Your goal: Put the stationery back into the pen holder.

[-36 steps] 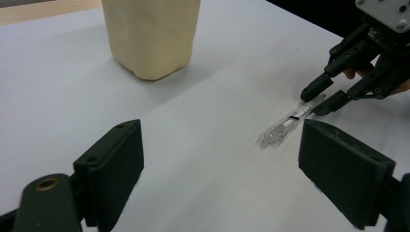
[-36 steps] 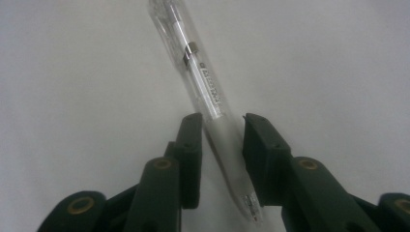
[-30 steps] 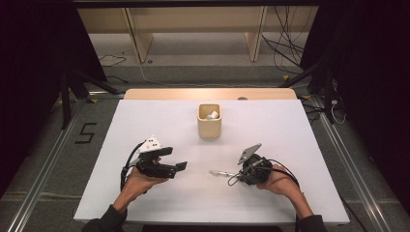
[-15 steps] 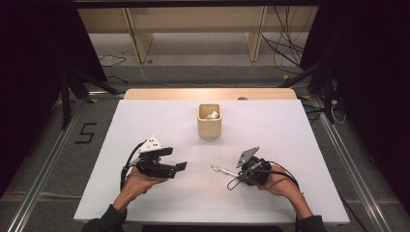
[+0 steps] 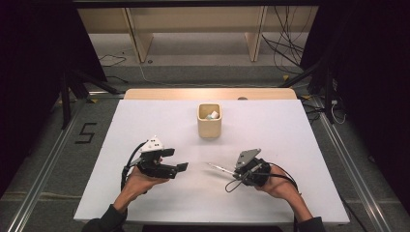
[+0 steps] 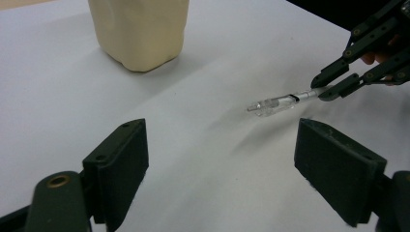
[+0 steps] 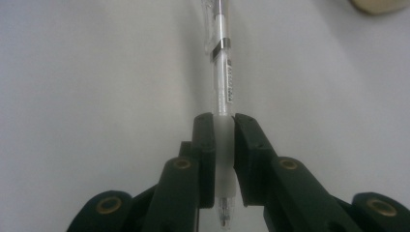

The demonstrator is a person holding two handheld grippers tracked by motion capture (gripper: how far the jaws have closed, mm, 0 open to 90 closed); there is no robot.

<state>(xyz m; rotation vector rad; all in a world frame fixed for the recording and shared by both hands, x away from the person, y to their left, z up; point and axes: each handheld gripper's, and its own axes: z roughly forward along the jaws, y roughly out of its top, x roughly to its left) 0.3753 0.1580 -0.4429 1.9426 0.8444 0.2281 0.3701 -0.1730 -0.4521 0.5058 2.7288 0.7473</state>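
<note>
1. The desk [image 5: 290, 145] is covered in a plain white sheet, with a strip of bare light wood showing along its far edge. Nothing much is on it apart from the cup [image 5: 209, 121], which sits in the middle toward the far side.
2. The room's pretty dark around the edges. Behind the cup there's grey floor, a pale wooden frame [image 5: 193, 24] and a bunch of black cables [image 5: 285, 43]. Metal rails [image 5: 43, 179] run along both sides of the desk.
3. Writing: a black "5" [image 5: 86, 133] is marked on the floor, left of the cup. The pen [image 7: 223, 72] has a small printed label on its barrel, too blurry to read.
4. The cup is cream coloured, with something small and whitish inside that I can't make out.
5. The right gripper [image 5: 235, 172], nearer than the cup and to its right, has its jaws clamped on the clear pen's grip end. The jaws have just been closing on it, and the pen sticks out toward the left.
6. The left gripper [image 5: 179, 160], nearer than the cup and to its left, has its jaws wide apart and nothing between them.
</note>
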